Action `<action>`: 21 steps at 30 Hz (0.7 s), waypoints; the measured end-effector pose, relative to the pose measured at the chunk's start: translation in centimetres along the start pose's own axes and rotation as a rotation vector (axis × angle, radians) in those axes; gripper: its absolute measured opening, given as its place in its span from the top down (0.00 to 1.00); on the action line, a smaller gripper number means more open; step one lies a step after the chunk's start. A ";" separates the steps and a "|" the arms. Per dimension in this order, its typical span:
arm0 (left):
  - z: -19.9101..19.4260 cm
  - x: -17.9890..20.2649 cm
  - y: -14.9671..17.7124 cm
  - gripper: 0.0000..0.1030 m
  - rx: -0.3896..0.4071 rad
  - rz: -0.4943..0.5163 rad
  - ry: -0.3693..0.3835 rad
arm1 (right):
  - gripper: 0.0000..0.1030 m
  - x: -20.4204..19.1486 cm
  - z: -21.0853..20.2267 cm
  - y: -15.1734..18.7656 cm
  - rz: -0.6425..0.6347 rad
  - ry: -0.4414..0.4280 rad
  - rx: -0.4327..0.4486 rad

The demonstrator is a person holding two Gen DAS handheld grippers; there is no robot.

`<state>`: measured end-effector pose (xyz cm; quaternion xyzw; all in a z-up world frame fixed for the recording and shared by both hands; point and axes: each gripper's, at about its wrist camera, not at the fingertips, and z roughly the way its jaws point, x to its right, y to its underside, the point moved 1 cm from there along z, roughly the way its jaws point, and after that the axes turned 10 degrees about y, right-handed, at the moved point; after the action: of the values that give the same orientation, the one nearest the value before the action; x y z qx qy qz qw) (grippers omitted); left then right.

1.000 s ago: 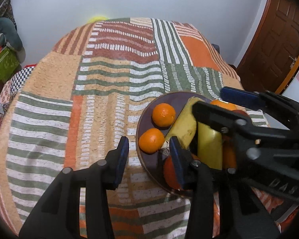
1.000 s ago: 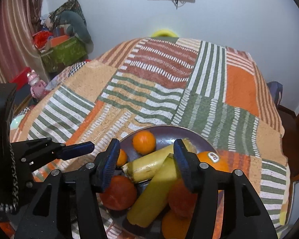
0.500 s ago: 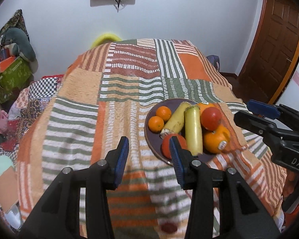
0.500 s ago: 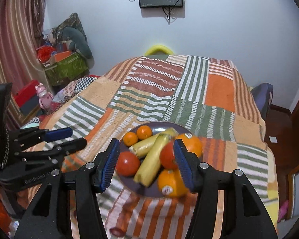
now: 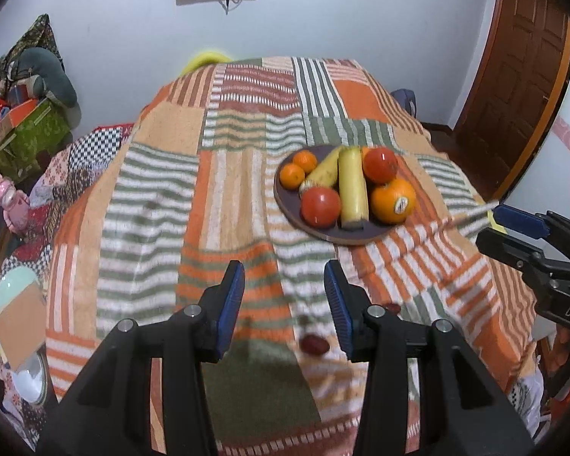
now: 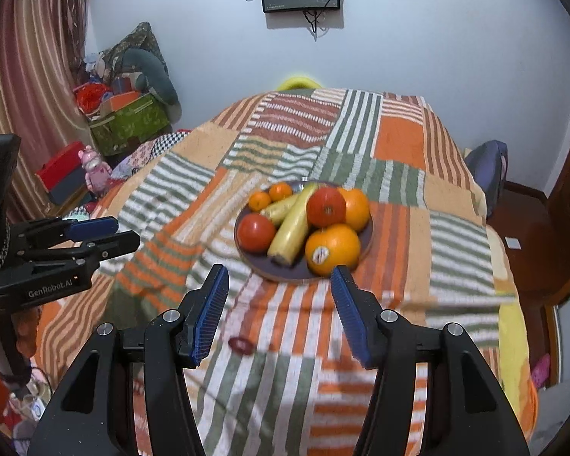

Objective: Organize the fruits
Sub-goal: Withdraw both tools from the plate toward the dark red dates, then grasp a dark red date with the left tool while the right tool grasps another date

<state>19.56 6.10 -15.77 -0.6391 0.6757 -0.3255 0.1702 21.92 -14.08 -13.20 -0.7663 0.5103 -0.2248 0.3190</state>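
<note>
1. Two grippers hang over the near edge of a patchwork cloth [image 5: 163, 197] that covers the table; neither touches any fruit.
2. Left gripper [image 5: 284, 306]: jaws parted, nothing between the blue pads, only striped cloth below; in the right wrist view it shows at the left edge [image 6: 95, 233].
3. Right gripper [image 6: 279, 313]: jaws parted and empty as well, pointing toward the plate; it shows at the right edge of the left wrist view [image 5: 513, 228].
4. Dark round plate [image 5: 290, 205] sits on the cloth beyond both grippers, well apart from their tips; it carries all the fruit.
5. On the plate: two small mandarins [image 5: 298, 169] at the far left; two yellow bananas [image 5: 352, 186] across the middle; two red tomatoes [image 5: 320, 206]; a stickered orange [image 5: 393, 199] at the near right; another orange [image 6: 357, 207] behind it.
6. One small dark red object [image 5: 314, 344] lies on the cloth near the table edge; what it is I cannot tell.
</note>
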 end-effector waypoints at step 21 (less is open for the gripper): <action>6.1 0.7 5.4 0.58 -0.169 0.003 0.079 | 0.49 -3.1 5.2 6.1 -0.030 -0.056 -0.157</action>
<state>19.36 3.94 -23.63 -0.6367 0.7081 -0.2920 0.0892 20.31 -11.51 -21.25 -0.8025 0.5058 -0.1672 0.2688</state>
